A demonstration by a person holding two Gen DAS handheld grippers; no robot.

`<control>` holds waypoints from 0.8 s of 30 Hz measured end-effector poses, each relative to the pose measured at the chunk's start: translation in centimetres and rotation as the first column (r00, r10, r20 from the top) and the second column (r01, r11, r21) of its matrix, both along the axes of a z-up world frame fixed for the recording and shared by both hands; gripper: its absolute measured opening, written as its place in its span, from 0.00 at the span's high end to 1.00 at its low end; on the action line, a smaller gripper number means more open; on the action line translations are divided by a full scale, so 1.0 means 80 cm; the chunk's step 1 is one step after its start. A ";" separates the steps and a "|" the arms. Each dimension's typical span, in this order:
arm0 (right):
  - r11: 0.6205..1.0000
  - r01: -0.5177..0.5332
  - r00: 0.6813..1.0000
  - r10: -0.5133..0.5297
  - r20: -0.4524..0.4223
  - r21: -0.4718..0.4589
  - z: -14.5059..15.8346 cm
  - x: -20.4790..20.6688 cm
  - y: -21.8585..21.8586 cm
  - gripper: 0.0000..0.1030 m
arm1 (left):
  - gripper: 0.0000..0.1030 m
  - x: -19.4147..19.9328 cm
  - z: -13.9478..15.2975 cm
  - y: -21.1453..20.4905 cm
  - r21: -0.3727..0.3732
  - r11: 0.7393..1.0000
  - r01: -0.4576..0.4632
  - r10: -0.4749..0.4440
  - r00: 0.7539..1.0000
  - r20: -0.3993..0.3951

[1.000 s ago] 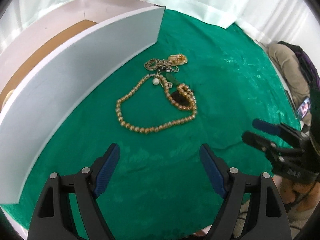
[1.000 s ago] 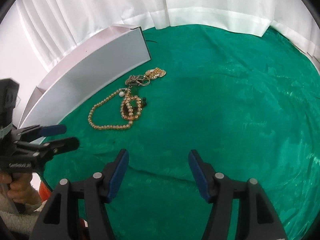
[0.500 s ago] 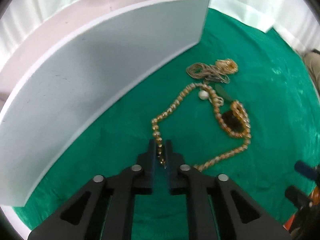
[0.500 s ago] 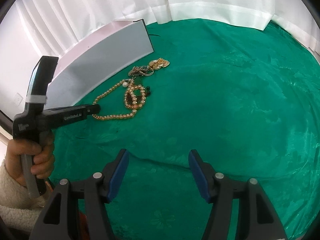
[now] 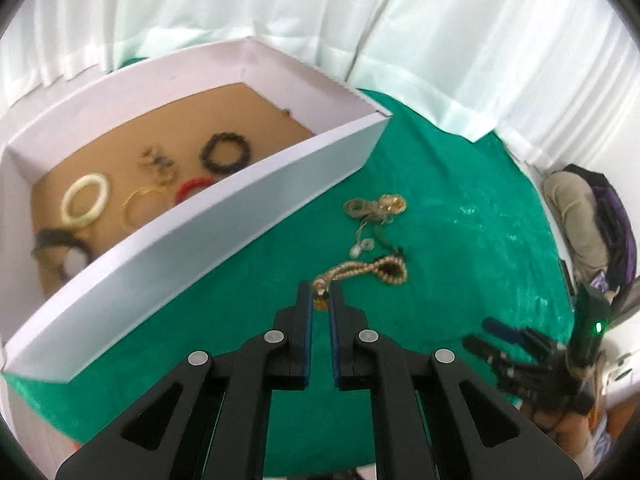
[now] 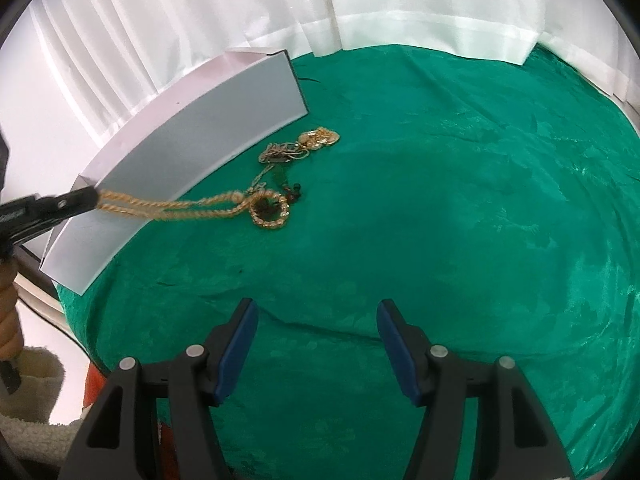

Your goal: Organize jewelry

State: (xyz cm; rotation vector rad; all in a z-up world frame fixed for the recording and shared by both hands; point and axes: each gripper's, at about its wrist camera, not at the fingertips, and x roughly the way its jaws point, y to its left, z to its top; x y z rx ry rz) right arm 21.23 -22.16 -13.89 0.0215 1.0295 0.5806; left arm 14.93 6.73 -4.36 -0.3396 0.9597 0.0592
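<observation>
My left gripper (image 5: 319, 300) is shut on a gold bead necklace (image 5: 360, 271) and lifts one end off the green cloth; its far loop still trails near the cloth. In the right wrist view the necklace (image 6: 192, 204) stretches from the left gripper (image 6: 90, 196) at the left edge to its coiled end. A tangle of thin gold chains with a pendant (image 5: 374, 208) lies beyond, also in the right wrist view (image 6: 304, 146). A white box (image 5: 168, 236) with a brown floor holds several bracelets. My right gripper (image 6: 316, 340) is open and empty above the cloth's near side.
A small white pendant and dark bits (image 5: 366, 246) lie between the chains and the necklace. The right gripper (image 5: 500, 340) shows low at the right of the left wrist view. White curtains (image 6: 240, 8) hang behind the table. A bag (image 5: 600, 216) sits off the table's right.
My left gripper closed on the gold bead necklace and has raised it up and back, pulling it into a taut doubled strand. The right gripper has stayed open and nearly still.
</observation>
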 end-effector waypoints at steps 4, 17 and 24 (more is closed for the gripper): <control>1.000 -0.014 1.000 0.015 0.006 -0.009 0.002 -0.003 0.007 0.39 | 0.95 -0.036 -0.010 0.024 -0.002 0.999 -0.046 0.046 0.998 -0.054; 0.997 -0.067 0.997 0.066 -0.029 -0.035 -0.004 0.001 0.045 0.39 | 0.79 -0.058 -0.078 0.039 0.037 0.999 -0.029 0.035 0.987 -0.158; 0.996 -0.078 0.997 0.077 -0.026 -0.036 -0.001 -0.004 0.050 0.39 | 0.49 -0.032 -0.067 0.004 0.046 0.987 0.157 -0.153 0.985 -0.076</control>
